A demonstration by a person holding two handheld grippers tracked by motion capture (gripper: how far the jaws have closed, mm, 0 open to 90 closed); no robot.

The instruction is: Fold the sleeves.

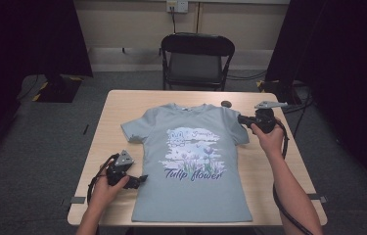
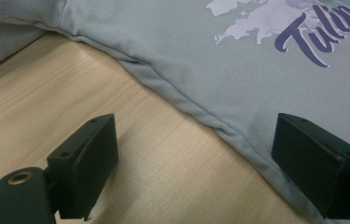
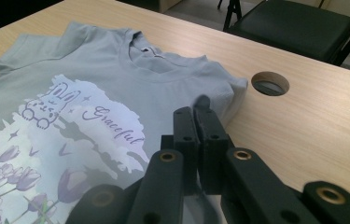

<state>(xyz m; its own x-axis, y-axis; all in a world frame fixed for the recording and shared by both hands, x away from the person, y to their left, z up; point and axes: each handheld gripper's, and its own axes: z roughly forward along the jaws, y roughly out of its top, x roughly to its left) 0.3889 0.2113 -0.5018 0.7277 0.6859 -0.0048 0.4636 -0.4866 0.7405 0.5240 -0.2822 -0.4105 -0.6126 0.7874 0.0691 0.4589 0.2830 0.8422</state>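
On the table: a pale blue-grey cotton T-shirt with a tulip print (image 1: 191, 161) lies flat, face up, on the light wooden table (image 1: 279, 171).
Left gripper (image 2: 196, 158): jaws spread, straddling the side seam.
Right gripper (image 3: 199, 122): jaws pressed together at the sleeve; whether cloth is pinched, I cannot tell.
Handling: probably light, limp, unbreakable; best taken at hems or seams.

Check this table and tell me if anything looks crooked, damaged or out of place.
Little stands out. The grey printed T-shirt lies flat, print up, roughly square on the light wooden table. Its sleeve beside the shut right gripper looks folded in at the shoulder, unlike the other sleeve, which is spread out. The open left gripper straddles the shirt's side hem.
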